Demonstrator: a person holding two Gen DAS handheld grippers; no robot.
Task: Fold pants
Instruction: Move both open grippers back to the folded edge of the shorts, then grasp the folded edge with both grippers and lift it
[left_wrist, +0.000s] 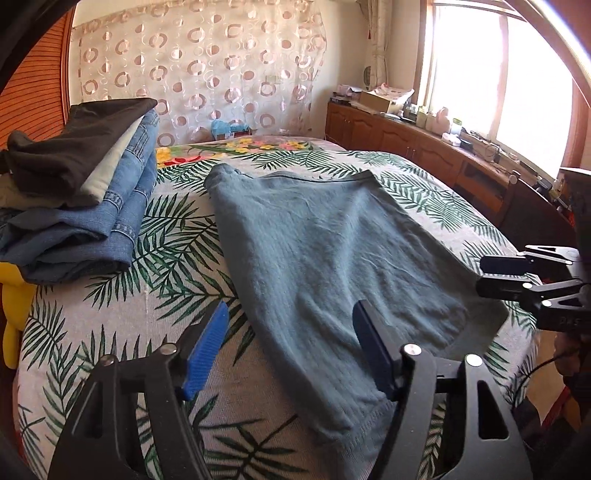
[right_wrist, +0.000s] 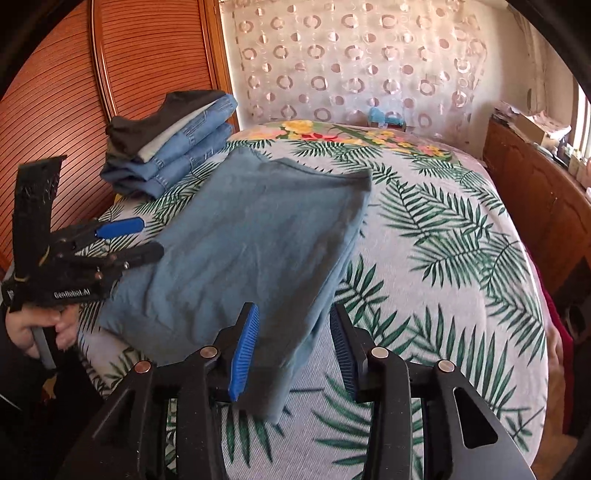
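Your left tongs gape over the folded blue pants; your right tongs stand apart, gripping nothing. Only the left view shows the window.

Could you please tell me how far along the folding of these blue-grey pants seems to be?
Done: the blue-grey pants lie folded into a compact rectangle on the palm-leaf bedspread. In hand: nothing; the left tool and right tool stand open over its near edge, pads not pressing. Left: possibly one more fold, then probably moving it onto the stack of folded clothes by the headboard.
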